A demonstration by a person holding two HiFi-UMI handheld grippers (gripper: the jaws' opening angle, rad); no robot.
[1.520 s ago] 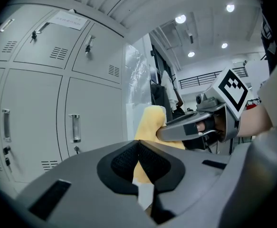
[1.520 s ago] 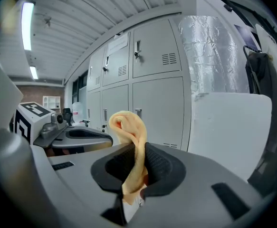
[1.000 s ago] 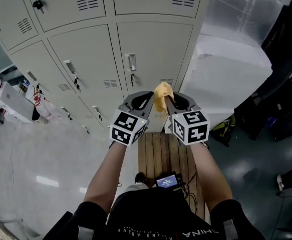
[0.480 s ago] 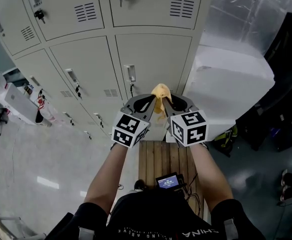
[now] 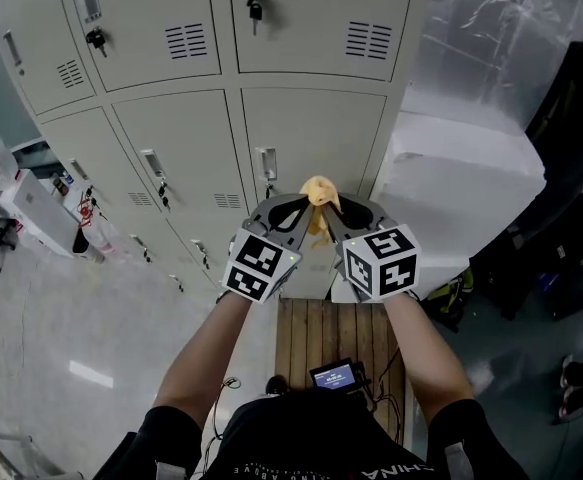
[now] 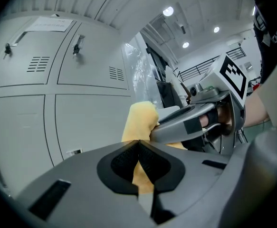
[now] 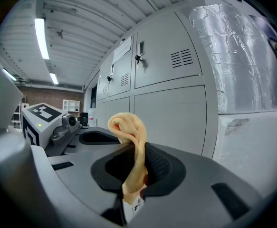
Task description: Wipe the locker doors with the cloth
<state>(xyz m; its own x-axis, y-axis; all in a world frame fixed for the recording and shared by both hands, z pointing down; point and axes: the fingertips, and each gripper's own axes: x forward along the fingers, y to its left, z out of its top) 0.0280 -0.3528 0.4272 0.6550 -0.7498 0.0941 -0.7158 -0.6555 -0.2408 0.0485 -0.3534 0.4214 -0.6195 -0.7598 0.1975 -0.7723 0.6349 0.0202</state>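
A small yellow cloth (image 5: pixel 318 190) is bunched up between my two grippers, in front of the grey locker doors (image 5: pixel 311 133). My left gripper (image 5: pixel 296 208) and right gripper (image 5: pixel 339 208) meet tip to tip on it. In the right gripper view the cloth (image 7: pixel 128 127) runs up between the shut jaws of my right gripper (image 7: pixel 139 148). In the left gripper view the cloth (image 6: pixel 139 120) shows between and beyond the closed pads of my left gripper (image 6: pixel 138 144), with the right gripper (image 6: pixel 190 122) beside it. The cloth is apart from the door.
A wooden bench (image 5: pixel 326 333) lies below my arms with a small screen device (image 5: pixel 336 375) on it. A white wrapped block (image 5: pixel 461 188) and silver foil (image 5: pixel 481 48) stand right of the lockers. Dark bags (image 5: pixel 571 168) are at far right, boxes and bags (image 5: pixel 31 203) at left.
Both grippers have risen along the lockers with the cloth, now level with the middle door's handle. The cloth looks more tightly bunched.
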